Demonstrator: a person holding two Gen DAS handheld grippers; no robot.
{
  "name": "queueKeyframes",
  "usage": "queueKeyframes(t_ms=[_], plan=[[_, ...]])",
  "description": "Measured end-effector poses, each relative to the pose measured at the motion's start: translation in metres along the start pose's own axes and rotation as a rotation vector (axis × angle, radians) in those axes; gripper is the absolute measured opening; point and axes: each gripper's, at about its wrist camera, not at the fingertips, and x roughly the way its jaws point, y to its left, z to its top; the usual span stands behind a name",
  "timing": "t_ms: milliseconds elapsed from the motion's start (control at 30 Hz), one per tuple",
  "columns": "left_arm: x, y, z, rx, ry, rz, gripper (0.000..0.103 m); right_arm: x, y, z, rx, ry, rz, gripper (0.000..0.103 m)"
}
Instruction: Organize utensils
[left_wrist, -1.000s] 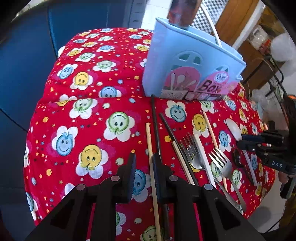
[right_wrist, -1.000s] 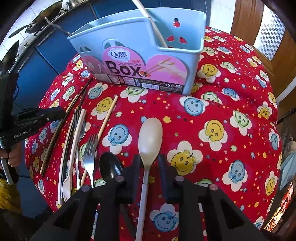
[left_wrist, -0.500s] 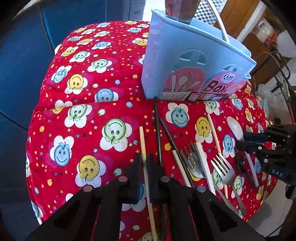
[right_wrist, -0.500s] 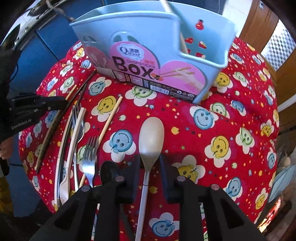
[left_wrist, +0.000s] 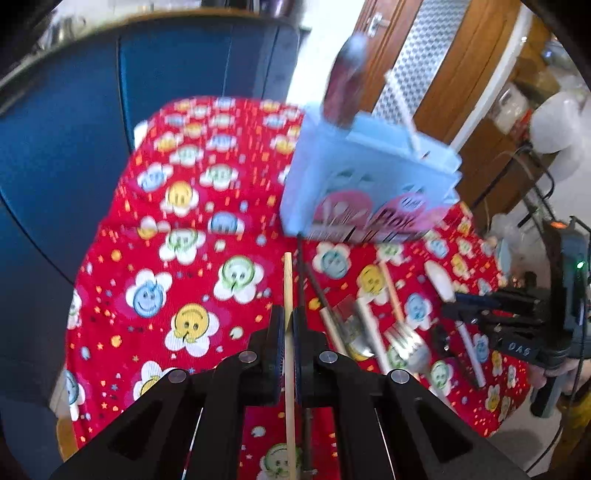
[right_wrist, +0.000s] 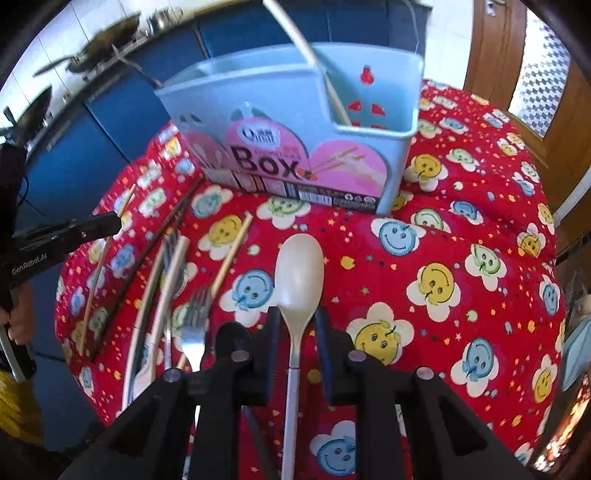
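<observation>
My left gripper (left_wrist: 289, 314) is shut on a pale wooden chopstick (left_wrist: 288, 273), whose tip points toward the light-blue chopsticks box (left_wrist: 369, 184). In the right wrist view that gripper (right_wrist: 110, 223) comes in from the left edge with the chopstick (right_wrist: 105, 254) slanting under it. A cream spoon (right_wrist: 299, 273) lies along my right gripper (right_wrist: 297, 314), which is shut on the base of its bowl. The box (right_wrist: 295, 147) stands right behind the spoon's tip. The left wrist view shows the right gripper (left_wrist: 456, 308) low at the right with the spoon's bowl (left_wrist: 437, 277) sticking out.
On the red smiley-face cloth (right_wrist: 461, 258) lie a silver fork (right_wrist: 194, 325), a black spoon (right_wrist: 229, 336), another wooden chopstick (right_wrist: 232, 251), black chopsticks (right_wrist: 162, 240) and white-handled cutlery (right_wrist: 170, 280). A white handle (right_wrist: 306, 55) leans inside the box. Blue cabinets stand behind.
The left jaws have closed onto the wooden chopstick and raised it, and the view has swung up toward the box. The right gripper keeps its hold on the spoon.
</observation>
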Motion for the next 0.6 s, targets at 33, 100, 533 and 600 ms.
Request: queueKeyframes(t_ms=[33,100,533,600], plan=[[-0.004,-0.002,0.001,0.003,-0.026,0.0,0.004,-0.003,0.001,-0.003,0.011,-0.026,0.009,0.02],[-0.015,-0.008,0.0,0.01,-0.086,-0.004,0.004,-0.009,0.002,-0.006,0.036,-0.073,0.027,0.02],[-0.053,-0.047,0.013,0.046,-0.362,-0.031,0.004,-0.059,0.001,-0.019,0.082,-0.434,0.142,0.02],[-0.056,-0.054,0.019,0.06,-0.404,-0.02,0.004,-0.064,-0.003,-0.02,0.096,-0.481,0.159,0.019]])
